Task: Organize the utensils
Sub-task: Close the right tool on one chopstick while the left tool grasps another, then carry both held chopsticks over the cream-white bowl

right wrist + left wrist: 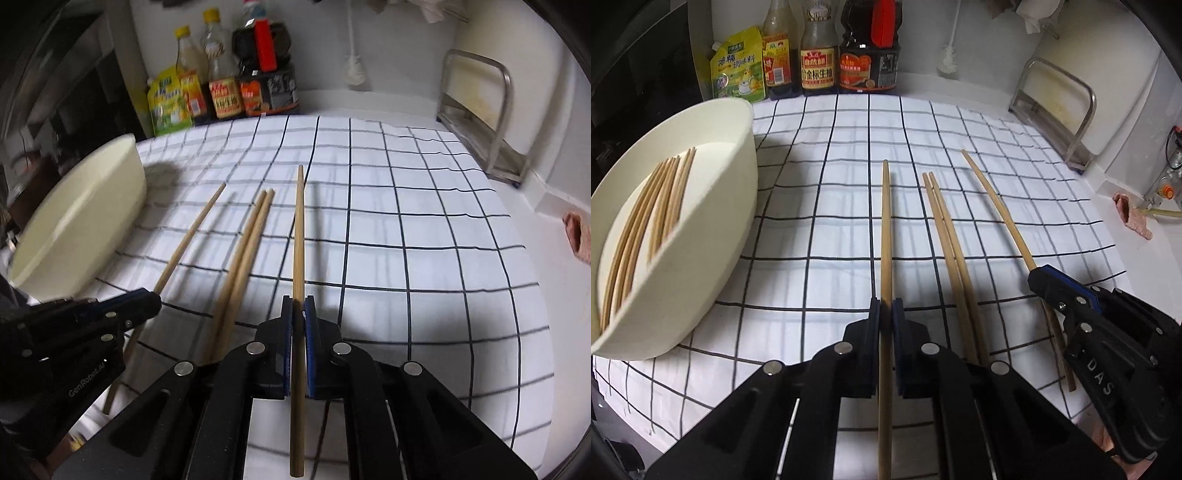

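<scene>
My left gripper (885,308) is shut on one wooden chopstick (885,229) that points away along the cloth. My right gripper (298,306) is shut on another chopstick (298,229). In the left wrist view the right gripper (1052,284) shows at the right, gripping its chopstick (993,203). In the right wrist view the left gripper (144,304) shows at the left with its chopstick (192,236). Two loose chopsticks (942,221) lie side by side on the cloth between the grippers, also in the right wrist view (247,243). A cream oval tray (713,229) at the left holds several chopsticks (665,203).
A white checked cloth (849,147) covers the counter. Sauce bottles (818,55) and a yellow pouch (738,70) stand at the back wall. A metal rack (1056,107) stands at the back right. A pink cloth (1130,214) lies at the right edge.
</scene>
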